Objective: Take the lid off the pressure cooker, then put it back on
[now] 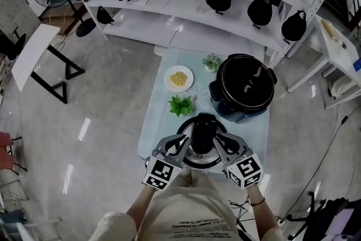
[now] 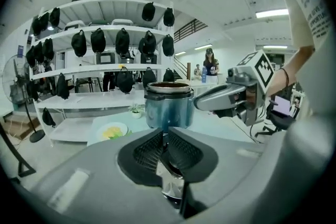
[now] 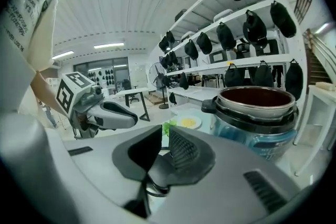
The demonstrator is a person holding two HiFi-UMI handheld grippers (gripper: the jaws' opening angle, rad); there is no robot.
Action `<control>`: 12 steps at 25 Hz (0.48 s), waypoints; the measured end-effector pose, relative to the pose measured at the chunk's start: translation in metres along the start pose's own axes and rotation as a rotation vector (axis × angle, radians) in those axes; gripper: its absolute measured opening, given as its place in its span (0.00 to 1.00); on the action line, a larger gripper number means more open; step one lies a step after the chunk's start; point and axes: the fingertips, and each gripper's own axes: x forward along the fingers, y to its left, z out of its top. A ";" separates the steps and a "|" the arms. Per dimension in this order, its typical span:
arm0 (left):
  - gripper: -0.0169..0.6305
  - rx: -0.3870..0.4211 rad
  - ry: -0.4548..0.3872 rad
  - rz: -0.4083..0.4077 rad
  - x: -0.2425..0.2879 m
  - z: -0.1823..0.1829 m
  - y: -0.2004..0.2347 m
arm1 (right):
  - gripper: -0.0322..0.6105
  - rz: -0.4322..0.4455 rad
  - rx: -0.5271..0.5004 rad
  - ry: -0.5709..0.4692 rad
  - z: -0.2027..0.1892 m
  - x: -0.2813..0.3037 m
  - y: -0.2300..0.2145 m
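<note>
The lid (image 1: pixel 203 131) is off the pressure cooker (image 1: pixel 246 87) and sits between our two grippers over the near end of the pale table (image 1: pixel 159 121), close to our body, its black knob pointing up and a ring of bright metal showing round it. We have the left gripper (image 1: pixel 181 148) on its left side and the right gripper (image 1: pixel 224 145) on its right, the two angled in toward each other. In the left gripper view the ribbed black pads stand almost together with a shiny edge of the lid pinched between them; in the right gripper view the pads are likewise closed on a dark part of the lid (which part exactly we cannot tell). The cooker stands open farther back on the right side of the table, its dark inner pot bare. To its left we see a white plate (image 1: pixel 179 78) with something yellow on it, a bunch of green leaves (image 1: pixel 180 105) nearer to us, and a small pale green plant (image 1: pixel 212 62) beside the cooker's far side. Behind the table runs a white shelf unit (image 1: pixel 186 22) hung with black bags.
</note>
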 end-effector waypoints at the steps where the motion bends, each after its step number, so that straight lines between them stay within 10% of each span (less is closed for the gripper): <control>1: 0.09 -0.001 -0.010 0.009 -0.003 0.003 0.002 | 0.11 -0.014 0.005 -0.011 0.003 -0.003 -0.001; 12: 0.07 0.018 -0.100 0.027 -0.030 0.032 0.012 | 0.06 -0.116 0.055 -0.122 0.026 -0.035 0.002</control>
